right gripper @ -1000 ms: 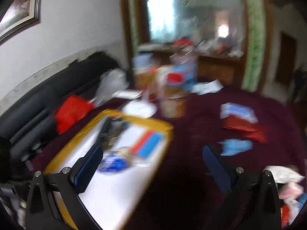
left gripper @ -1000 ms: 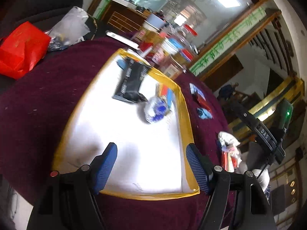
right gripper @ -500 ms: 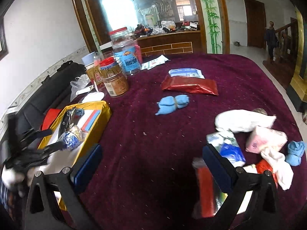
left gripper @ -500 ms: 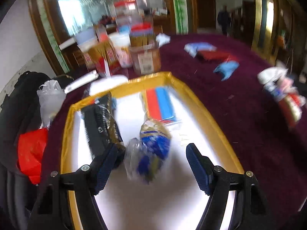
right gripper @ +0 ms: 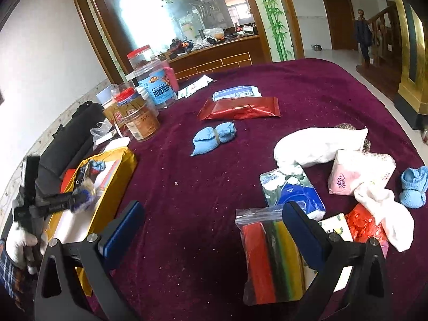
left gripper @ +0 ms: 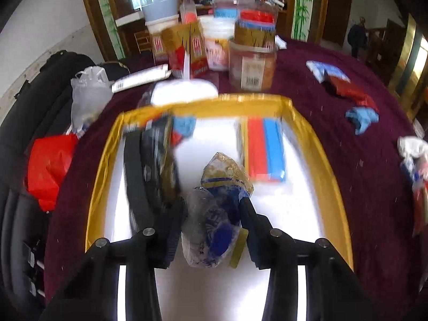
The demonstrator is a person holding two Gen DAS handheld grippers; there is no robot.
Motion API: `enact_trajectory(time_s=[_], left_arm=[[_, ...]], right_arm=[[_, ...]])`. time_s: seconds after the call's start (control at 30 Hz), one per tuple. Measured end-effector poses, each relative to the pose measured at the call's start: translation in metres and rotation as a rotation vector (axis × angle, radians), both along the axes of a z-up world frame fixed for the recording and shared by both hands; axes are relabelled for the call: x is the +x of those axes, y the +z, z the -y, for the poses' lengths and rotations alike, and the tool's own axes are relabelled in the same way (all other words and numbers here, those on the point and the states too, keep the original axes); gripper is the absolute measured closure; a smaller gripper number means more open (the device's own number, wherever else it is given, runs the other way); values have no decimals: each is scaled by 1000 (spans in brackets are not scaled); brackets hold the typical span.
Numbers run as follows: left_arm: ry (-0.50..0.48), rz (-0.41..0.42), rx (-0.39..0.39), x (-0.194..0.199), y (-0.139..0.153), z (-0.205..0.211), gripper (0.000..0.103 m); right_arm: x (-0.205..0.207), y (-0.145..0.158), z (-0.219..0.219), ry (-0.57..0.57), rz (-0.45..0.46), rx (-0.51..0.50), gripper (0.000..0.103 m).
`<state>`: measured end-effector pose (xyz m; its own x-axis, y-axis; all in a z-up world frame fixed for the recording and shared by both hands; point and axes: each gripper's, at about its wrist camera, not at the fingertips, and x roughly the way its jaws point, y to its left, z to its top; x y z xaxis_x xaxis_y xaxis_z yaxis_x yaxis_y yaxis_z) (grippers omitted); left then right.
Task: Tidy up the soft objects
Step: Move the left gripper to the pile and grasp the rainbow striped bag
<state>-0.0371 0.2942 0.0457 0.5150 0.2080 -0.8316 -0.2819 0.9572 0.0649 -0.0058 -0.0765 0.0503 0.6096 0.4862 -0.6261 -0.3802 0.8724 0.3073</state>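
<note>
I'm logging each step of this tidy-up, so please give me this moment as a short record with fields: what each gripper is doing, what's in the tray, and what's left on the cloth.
left gripper: jaws just closing around a crinkly blue bag in the tray
right gripper: open, empty, over the purple cloth
tray: gold rim; holds a black packet and a red and blue pack
left on cloth: blue socks, red pouch, tissue packs, white sock
</note>
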Motion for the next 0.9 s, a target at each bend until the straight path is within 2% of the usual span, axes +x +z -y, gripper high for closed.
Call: enact_trajectory(time_s=[0.07,0.17,0.3,0.4,0.47,0.63,0.73,0.9], left_arm=[[17,3,9,12,5,0,56],[53,1,4,29,2,-9,35],[55,21,-24,23,5,-4,34],[2,53,36,10,18,23,32],[-44,85,109,0,31,49,28],[-143,160,179,-14,56,100,19],[-207,166,187,-13,60,130,19],[-285,131,132,-1,50,172,19]], right_arm=[[-1,2,2,-2,8,1,0],[-2,5,8,-12,20,4,0],[-4,13,27,-47,44,13,0],[-2,17,47,-89,60,18,0],[6,17,61,-124,62,15,0],[23,16,92,-203,59,29,0],[29,17,105,-228,64,37,0],[37,16,119,-249,81,8,0]])
